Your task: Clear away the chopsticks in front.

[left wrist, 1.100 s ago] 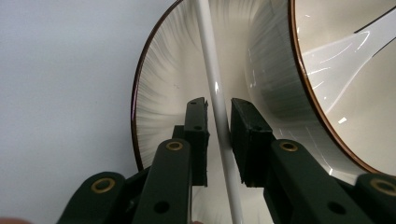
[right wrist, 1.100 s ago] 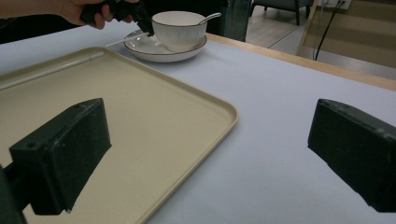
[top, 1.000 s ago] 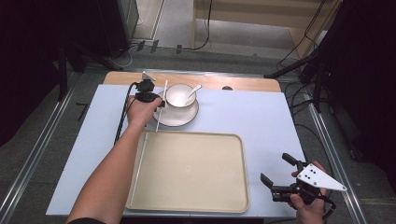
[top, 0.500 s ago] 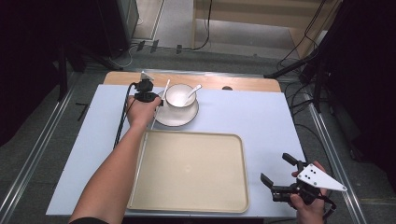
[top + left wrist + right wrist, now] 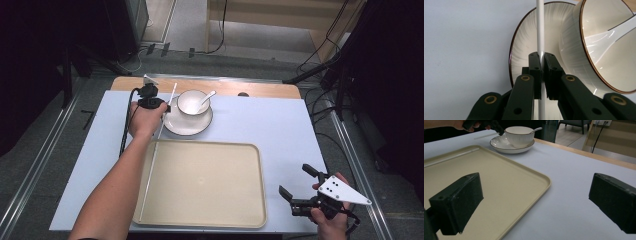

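Note:
My left gripper (image 5: 166, 105) (image 5: 541, 56) is shut on a thin white stick (image 5: 173, 94) (image 5: 539, 25) (image 5: 482, 136) at the left rim of a white plate (image 5: 187, 128) (image 5: 524, 45) (image 5: 499, 145). On the plate stands a white bowl (image 5: 192, 102) (image 5: 574, 50) (image 5: 519, 135) with a white spoon (image 5: 207, 97) (image 5: 609, 37) (image 5: 536, 130) in it. A second white stick (image 5: 148, 177) (image 5: 451, 156) lies along the left side of the beige tray (image 5: 210, 200) (image 5: 486, 182). My right gripper (image 5: 295, 180) (image 5: 536, 185) is open over the table, off the tray's right front corner.
A pale blue mat (image 5: 270, 125) covers the table, with a wooden strip (image 5: 260, 90) along its far edge. Rails and cables run on the floor around the table. Bare mat lies right of the tray and the plate.
Almost nothing differs: the left hand has shifted only a touch beside the plate, with the stick still at its jaws. The right gripper has stayed where it was.

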Demonstrator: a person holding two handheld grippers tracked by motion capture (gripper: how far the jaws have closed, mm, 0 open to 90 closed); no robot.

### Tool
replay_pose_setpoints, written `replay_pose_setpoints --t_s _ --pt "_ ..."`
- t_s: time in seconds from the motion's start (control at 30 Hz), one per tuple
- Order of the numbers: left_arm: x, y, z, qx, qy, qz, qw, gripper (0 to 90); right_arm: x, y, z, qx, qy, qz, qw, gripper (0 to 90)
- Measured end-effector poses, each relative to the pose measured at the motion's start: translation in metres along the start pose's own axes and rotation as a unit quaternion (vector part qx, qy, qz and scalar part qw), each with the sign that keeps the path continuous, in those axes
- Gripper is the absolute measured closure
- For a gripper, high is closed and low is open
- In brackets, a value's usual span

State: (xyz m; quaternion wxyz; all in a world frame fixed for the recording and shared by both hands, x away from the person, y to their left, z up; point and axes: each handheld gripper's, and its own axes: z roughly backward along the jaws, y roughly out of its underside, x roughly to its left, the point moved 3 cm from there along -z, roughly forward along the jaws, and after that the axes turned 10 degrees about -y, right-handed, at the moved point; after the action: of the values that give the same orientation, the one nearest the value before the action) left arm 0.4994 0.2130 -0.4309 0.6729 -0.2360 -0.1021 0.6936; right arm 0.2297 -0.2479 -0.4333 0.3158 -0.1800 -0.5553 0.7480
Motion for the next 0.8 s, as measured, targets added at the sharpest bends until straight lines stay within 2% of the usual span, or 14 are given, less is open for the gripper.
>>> replay_pose_setpoints --t_s 0.17,0.53,0.8 --pt "0.0 0.003 0.005 -0.003 -0.001 0.007 1.0 86.2 0.001 0.0 0.0 -0.001 -0.001 0.001 1.0 0.0" --pt "0.003 0.014 0.02 0.001 0.007 0.0 1.0 86.2 0.001 -0.001 0.0 -0.003 -0.002 0.003 1.0 0.0" --pt "0.005 0.024 0.032 -0.005 0.012 0.001 0.9999 86.2 0.001 -0.001 0.0 0.0 -0.006 0.002 1.0 0.0"
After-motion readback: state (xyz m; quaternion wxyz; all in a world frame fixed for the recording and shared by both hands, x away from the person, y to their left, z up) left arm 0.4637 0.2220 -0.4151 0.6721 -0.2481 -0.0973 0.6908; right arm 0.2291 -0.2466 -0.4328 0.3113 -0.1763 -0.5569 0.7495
